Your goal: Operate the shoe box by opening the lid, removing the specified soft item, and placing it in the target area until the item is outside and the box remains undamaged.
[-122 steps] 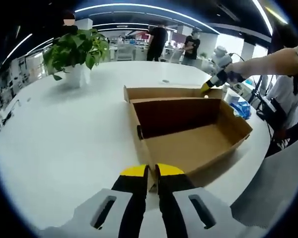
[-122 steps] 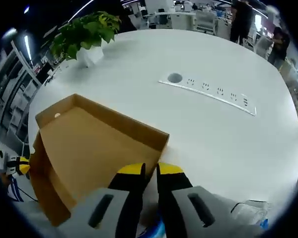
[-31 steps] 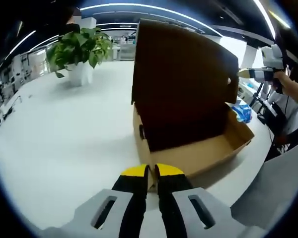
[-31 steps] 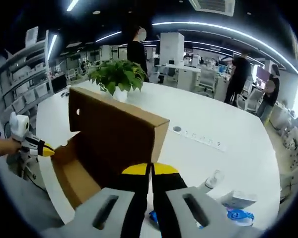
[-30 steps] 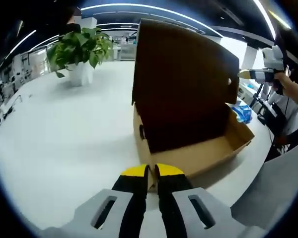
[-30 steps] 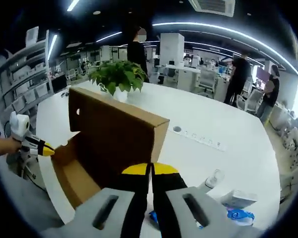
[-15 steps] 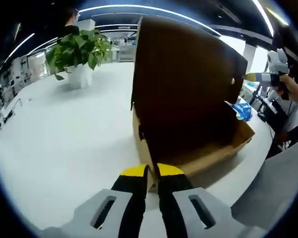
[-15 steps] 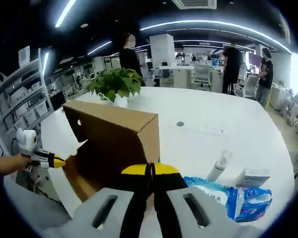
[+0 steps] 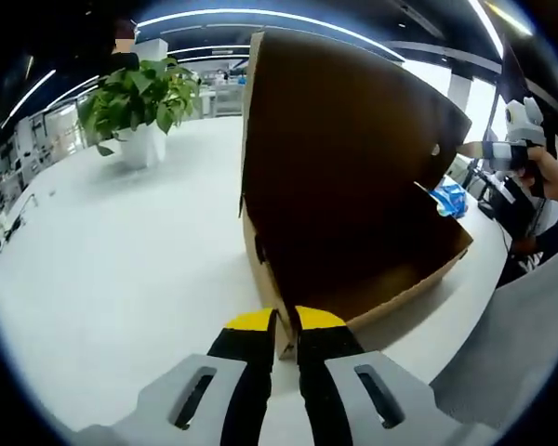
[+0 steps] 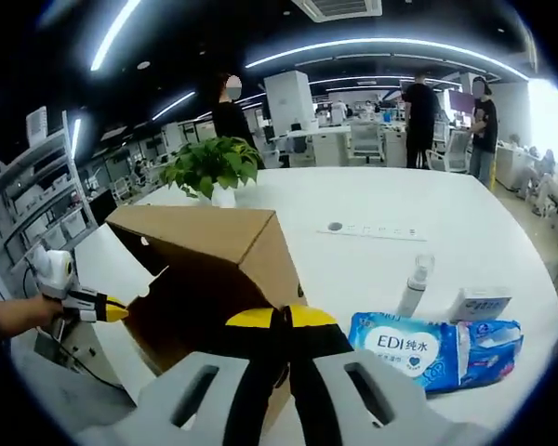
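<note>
The brown cardboard shoe box (image 9: 391,279) stands on the white table (image 9: 121,260). Its lid (image 9: 344,149) is raised steeply and leans over the base, dark inner face toward the left gripper view. My left gripper (image 9: 281,322) is shut on the box's near wall corner. Seen from the other side, the lid's outer face (image 10: 200,228) slopes up from my right gripper (image 10: 281,319), which is shut on the lid's edge. The right gripper (image 9: 491,149) also shows in a hand at the lid's far side, and the left gripper (image 10: 91,303) at the box's far corner. The lid shades the box's inside.
A blue pack of wipes (image 10: 418,347), a small spray bottle (image 10: 414,283) and a white packet (image 10: 479,303) lie right of the box. A potted plant (image 9: 135,102) stands farther back, and a socket strip (image 10: 372,231) sits mid-table. People stand in the background.
The lid, flat on the table behind the box four seconds ago, now stands up and keeps tipping over the base. The right gripper has swung with it. The left gripper holds still.
</note>
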Demonstrator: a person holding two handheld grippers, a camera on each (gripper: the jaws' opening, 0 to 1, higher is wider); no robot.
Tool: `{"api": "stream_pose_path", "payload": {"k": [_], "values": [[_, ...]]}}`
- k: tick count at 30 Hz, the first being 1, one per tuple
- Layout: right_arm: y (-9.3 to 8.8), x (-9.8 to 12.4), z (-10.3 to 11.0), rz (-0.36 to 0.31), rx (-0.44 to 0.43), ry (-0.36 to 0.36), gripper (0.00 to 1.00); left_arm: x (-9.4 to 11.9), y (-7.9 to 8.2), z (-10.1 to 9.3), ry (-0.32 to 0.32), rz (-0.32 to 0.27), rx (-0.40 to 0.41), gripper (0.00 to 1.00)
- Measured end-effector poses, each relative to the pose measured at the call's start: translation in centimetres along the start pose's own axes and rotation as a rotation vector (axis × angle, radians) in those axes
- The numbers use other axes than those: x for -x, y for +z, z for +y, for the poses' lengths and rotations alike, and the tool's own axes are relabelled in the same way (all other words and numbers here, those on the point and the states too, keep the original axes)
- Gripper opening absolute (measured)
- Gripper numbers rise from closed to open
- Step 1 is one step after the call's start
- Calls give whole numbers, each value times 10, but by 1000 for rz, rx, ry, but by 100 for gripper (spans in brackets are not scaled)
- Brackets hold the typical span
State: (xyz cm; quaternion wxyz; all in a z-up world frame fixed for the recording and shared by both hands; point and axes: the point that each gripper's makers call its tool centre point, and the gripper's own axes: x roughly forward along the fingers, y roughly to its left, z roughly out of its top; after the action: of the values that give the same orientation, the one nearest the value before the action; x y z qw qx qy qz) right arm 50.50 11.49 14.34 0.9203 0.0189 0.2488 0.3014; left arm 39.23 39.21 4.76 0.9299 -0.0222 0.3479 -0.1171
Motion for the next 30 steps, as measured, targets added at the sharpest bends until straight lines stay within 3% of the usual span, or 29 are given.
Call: {"api": "stream_pose_path", "payload": {"k": [14, 24, 30], "values": [[-19, 10, 7, -1, 24, 6, 4, 7, 1, -2, -14, 9, -7, 13], [-37, 15, 13, 10, 58, 25, 5, 21, 35, -8, -28, -79, -44, 17], [-47, 18, 15, 15, 63, 34, 6, 23, 45, -13, -40, -109, -81, 18]]}}
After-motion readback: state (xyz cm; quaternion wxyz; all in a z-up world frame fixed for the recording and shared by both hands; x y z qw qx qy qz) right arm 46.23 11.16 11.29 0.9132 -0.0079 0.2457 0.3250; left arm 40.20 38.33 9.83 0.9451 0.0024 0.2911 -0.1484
